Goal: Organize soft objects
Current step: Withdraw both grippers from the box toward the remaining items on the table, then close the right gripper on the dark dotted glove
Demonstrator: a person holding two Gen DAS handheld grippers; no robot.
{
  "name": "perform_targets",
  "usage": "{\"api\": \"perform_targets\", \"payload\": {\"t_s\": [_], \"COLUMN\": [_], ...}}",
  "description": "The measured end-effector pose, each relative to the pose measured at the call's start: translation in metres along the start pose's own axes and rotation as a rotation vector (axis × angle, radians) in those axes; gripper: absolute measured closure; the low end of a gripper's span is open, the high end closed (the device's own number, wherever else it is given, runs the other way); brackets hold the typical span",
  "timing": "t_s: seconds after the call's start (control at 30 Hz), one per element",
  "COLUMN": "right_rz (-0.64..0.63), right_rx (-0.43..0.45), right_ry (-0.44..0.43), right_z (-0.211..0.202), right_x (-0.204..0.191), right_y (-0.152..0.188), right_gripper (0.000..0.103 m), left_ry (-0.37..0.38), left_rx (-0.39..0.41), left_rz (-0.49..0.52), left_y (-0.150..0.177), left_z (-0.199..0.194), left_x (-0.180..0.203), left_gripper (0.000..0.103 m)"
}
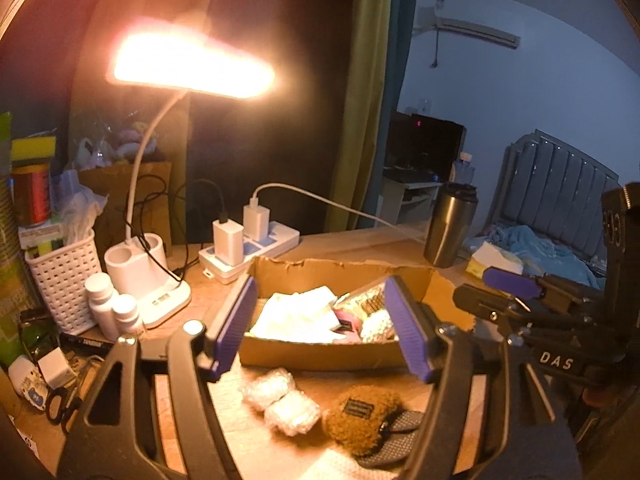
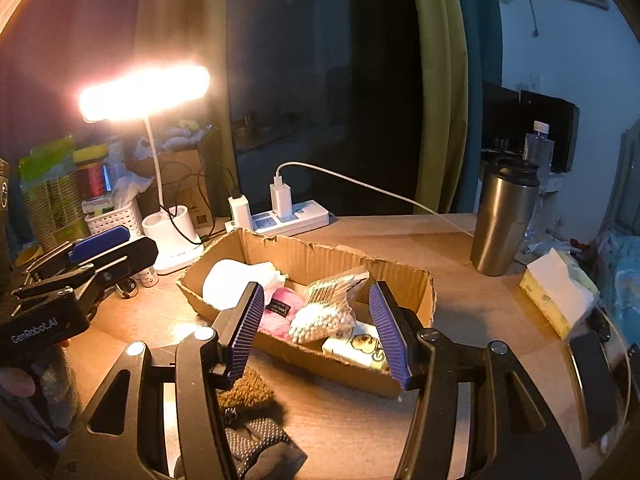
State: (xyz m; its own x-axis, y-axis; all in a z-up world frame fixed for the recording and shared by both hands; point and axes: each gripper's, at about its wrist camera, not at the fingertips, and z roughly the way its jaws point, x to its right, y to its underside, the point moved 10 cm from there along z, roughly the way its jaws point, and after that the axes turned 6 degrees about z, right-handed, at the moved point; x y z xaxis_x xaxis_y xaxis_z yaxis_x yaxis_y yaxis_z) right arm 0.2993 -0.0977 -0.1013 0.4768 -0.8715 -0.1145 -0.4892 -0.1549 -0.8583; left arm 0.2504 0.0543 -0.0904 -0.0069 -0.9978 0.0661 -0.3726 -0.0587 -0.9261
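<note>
A wooden counter (image 2: 472,304) glows under a lit desk lamp (image 1: 192,66) in a dim bedroom, with a power strip (image 2: 298,216) and steel tumbler (image 2: 504,218) behind a torn cardboard box (image 2: 320,258) holding white cloth (image 2: 236,276), a pink puff (image 2: 278,314) and cotton swabs (image 2: 320,322). Both the left hand-held gripper (image 1: 320,328) and right hand-held gripper (image 2: 320,334) hover wide apart, holding nothing. Only the left view shows bubble wrap (image 1: 280,400) and a brown fuzzy slipper (image 1: 366,420) lying before the box; only the right shows a tissue pack (image 2: 556,292).

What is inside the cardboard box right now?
The cardboard box holds white cloth, a pink fluffy item, a bag of cotton swabs and a yellow-printed pack. Whatever lies beneath them is covered. Both grippers hover open, holding nothing.
</note>
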Motion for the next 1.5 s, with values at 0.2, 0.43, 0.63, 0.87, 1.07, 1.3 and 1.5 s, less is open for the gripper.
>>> {"api": "perform_targets", "payload": {"t_s": [0.2,0.43,0.63,0.87,1.07,1.3,1.5], "right_rz": [-0.01,-0.024,-0.025,-0.03,-0.029,-0.039,-0.046], "right_rx": [0.0,-0.016,-0.039,-0.066,-0.1,-0.183,-0.26], "right_ry": [0.006,0.005,-0.002,-0.013,-0.024,-0.035,-0.037], "right_z": [-0.011,-0.019,-0.02,-0.022,-0.018,-0.006,0.006], "right_x": [-0.005,-0.014,-0.022,-0.028,-0.031,-0.034,-0.035], "right_y": [0.007,0.023,0.039,0.058,0.077,0.106,0.124], "right_gripper": [0.044,0.043,0.043,0.043,0.042,0.042,0.042], "left_ry": [-0.004,-0.011,-0.018,-0.025,-0.031,-0.037,-0.039], "left_rx": [0.006,-0.002,-0.02,-0.044,-0.068,-0.108,-0.14], "left_rz": [-0.011,-0.024,-0.035,-0.055,-0.065,-0.081,-0.083], "left_y": [0.007,0.024,0.04,0.06,0.076,0.094,0.103], "left_z": [-0.015,-0.03,-0.037,-0.043,-0.046,-0.045,-0.043], "left_x": [-0.001,-0.005,-0.008,-0.008,-0.007,-0.005,-0.001], "left_gripper": [0.035,0.034,0.034,0.034,0.034,0.034,0.034]}}
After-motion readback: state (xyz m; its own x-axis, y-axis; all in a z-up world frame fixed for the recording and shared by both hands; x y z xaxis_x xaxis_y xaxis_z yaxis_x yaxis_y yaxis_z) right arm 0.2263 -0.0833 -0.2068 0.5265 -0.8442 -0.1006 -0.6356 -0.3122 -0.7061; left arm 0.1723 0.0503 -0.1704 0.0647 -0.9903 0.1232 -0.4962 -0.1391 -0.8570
